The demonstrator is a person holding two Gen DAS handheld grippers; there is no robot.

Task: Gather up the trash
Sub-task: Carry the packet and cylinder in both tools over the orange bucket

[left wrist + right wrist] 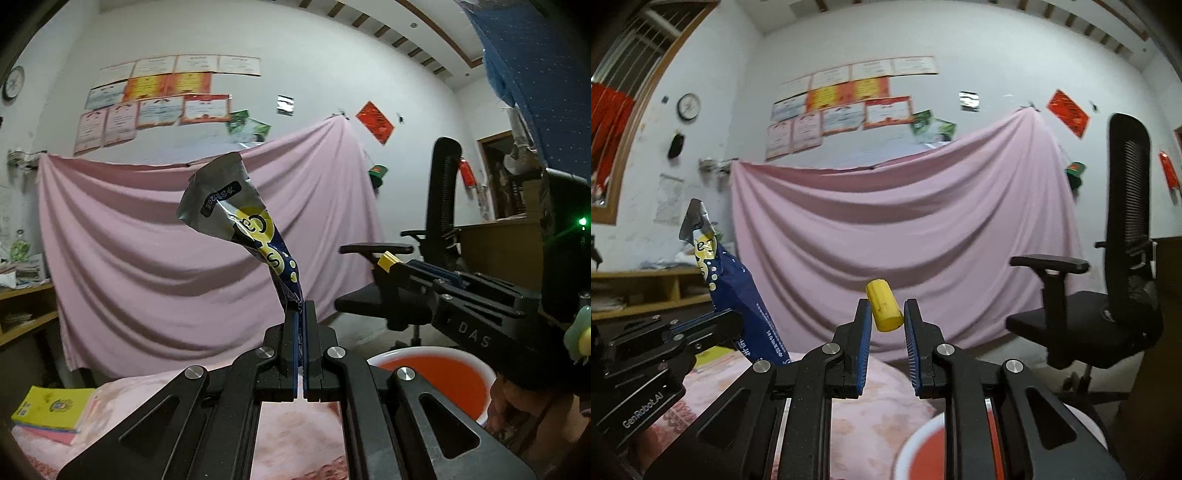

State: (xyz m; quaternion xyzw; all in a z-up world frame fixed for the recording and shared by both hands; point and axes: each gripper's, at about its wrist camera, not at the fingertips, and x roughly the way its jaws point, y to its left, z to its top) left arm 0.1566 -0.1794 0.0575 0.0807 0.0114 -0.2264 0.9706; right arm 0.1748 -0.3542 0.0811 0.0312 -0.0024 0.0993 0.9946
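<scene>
My left gripper [301, 308] is shut on a blue, yellow and silver snack wrapper [236, 214] that stands up from its fingertips; the wrapper also shows in the right wrist view [738, 295]. My right gripper [886, 314] holds a small yellow cylinder [884, 309] between its fingertips; it shows in the left wrist view too [388, 262]. Both grippers are raised above a red bin with a white rim [436, 376], which also shows under my right gripper [923, 454].
A black office chair [1108, 295] stands to the right. A pink sheet [184, 258] hangs on the wall ahead. A pink patterned cloth [879, 406] covers the surface below. Yellow booklets [51, 410] lie at the left. Wooden shelves [646, 288] stand at the far left.
</scene>
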